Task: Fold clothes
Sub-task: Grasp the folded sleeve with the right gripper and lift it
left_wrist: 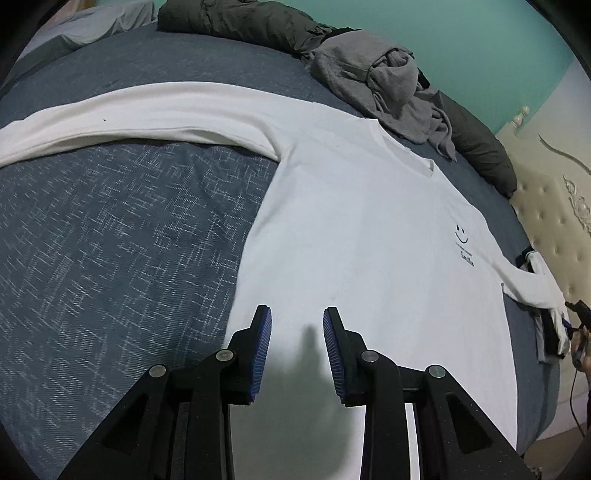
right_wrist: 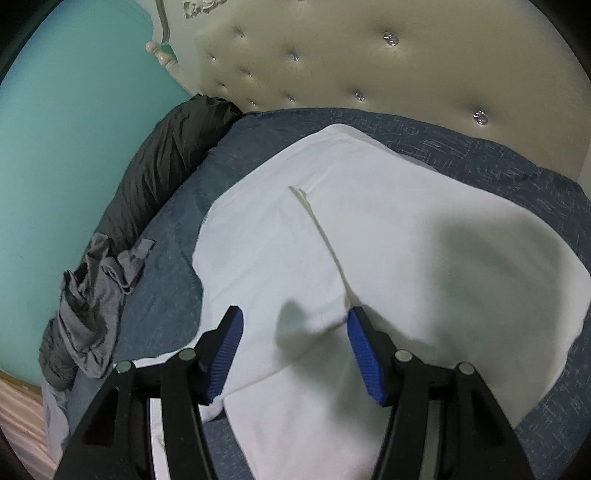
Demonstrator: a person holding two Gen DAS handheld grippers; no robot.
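A white long-sleeved shirt lies flat, front up, on the blue bedspread. One sleeve stretches out to the left and a small black smiley print marks the chest. My left gripper hovers open over the shirt's lower body with nothing between its fingers. In the right wrist view the other sleeve lies folded over white fabric. My right gripper stands open just above that sleeve's end, holding nothing.
A crumpled grey garment and dark olive clothes lie along the bed's far edge by the teal wall. A padded cream headboard stands beyond the shirt. The same grey garment lies at left. A person's hand shows at right.
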